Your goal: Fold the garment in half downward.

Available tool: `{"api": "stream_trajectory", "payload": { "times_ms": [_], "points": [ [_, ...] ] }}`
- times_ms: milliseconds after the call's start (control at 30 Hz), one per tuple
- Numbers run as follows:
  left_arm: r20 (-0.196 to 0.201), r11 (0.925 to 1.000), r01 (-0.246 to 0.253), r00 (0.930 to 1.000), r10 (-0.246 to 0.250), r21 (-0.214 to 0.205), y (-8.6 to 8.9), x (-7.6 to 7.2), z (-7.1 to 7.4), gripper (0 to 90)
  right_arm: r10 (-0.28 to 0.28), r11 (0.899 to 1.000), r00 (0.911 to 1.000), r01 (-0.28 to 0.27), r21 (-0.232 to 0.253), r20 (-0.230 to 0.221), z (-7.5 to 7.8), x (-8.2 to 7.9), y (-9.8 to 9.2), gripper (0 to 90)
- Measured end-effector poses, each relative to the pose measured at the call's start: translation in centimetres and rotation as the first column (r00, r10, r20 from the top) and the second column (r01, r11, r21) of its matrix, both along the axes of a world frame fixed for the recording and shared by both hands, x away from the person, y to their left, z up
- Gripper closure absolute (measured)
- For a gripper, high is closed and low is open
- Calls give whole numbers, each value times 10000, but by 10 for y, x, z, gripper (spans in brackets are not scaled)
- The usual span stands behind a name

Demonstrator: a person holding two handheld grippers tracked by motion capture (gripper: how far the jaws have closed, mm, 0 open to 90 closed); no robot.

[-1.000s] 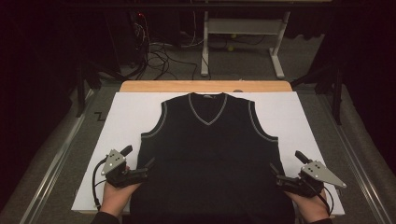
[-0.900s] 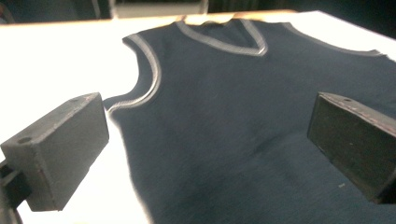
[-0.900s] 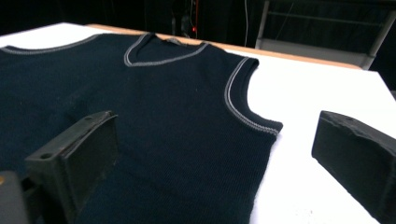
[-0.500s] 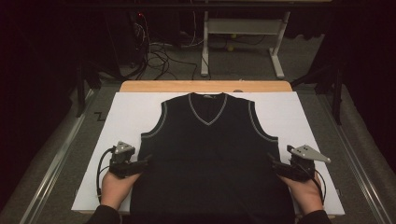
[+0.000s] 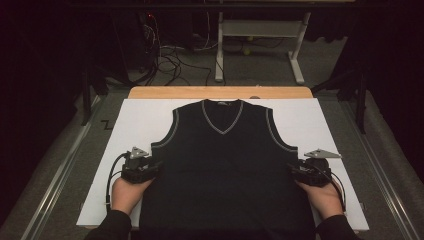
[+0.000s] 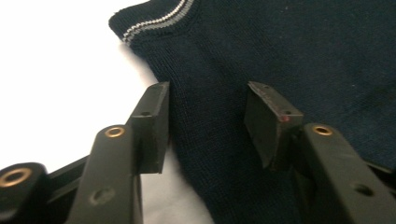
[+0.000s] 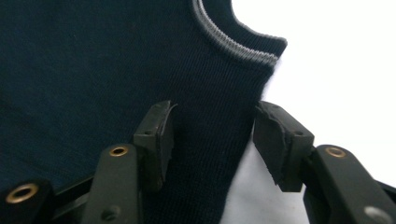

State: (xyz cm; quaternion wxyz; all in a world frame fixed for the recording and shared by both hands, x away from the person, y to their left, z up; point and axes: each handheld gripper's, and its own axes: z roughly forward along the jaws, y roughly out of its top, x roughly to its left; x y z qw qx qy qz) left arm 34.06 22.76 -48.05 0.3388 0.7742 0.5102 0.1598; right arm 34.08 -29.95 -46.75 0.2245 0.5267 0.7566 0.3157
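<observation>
The vest (image 5: 227, 170) lies flat on the bench (image 5: 130, 120): soft, light knit, best pinched at its side edges. Each hand-held gripper, left (image 6: 208, 123) and right (image 7: 212, 140), has been closing, jaws half spread astride an edge.

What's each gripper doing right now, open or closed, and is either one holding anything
Left gripper: open, jaws have just been closing around the vest's side edge, not yet pinching.
Right gripper: open, likewise closing around the opposite edge.
</observation>
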Motion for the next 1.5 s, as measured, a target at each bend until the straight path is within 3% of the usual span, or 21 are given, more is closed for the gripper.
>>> {"api": "stream_trajectory", "payload": {
  "times_ms": [67,100,167,233,300,467,533,733,800,1033,1500],
  "points": [
    [-15,10000,20,10000,-20,-53,0,0,0,520,-1,10000,10000,1,9,-35,0,0,1,573],
    [-2,9999,63,10000,-63,-139,2,-1,0,562,346,9994,9994,-346,12,-19,1,-1,4,708],
    [-36,9988,309,9995,-311,-372,3,-2,0,689,548,9985,9985,-548,52,27,0,-2,6,808],
    [220,9989,462,9987,-459,-111,2,-5,0,780,612,9981,9981,-613,95,114,0,-3,7,840],
    [372,9987,503,9980,-508,120,1,-7,1,795,624,9980,9977,-627,125,262,-1,-5,6,848],
    [273,9954,932,9953,-926,-222,7,-24,4,798,712,9962,9971,-725,480,281,-2,-14,-3,849],
    [185,9941,1025,9946,-1019,-350,8,-29,5,798,882,9953,9954,-896,362,367,-1,-18,-5,849],
    [247,9910,1325,9909,-1320,-193,8,-45,8,796,1146,9928,9925,-1160,298,430,1,-34,-8,848],
    [192,9894,1414,9899,-1408,-331,9,-52,9,795,1227,9920,9914,-1239,240,454,0,-36,-9,848],
    [228,9849,1712,9851,-1706,-244,10,-73,10,793,1267,9914,9911,-1279,287,396,-1,-41,-10,846],
    [128,9781,2049,9788,-2046,-365,11,-89,10,790,1925,9813,9795,-1922,-109,590,3,-75,-9,848]
  ]
}}
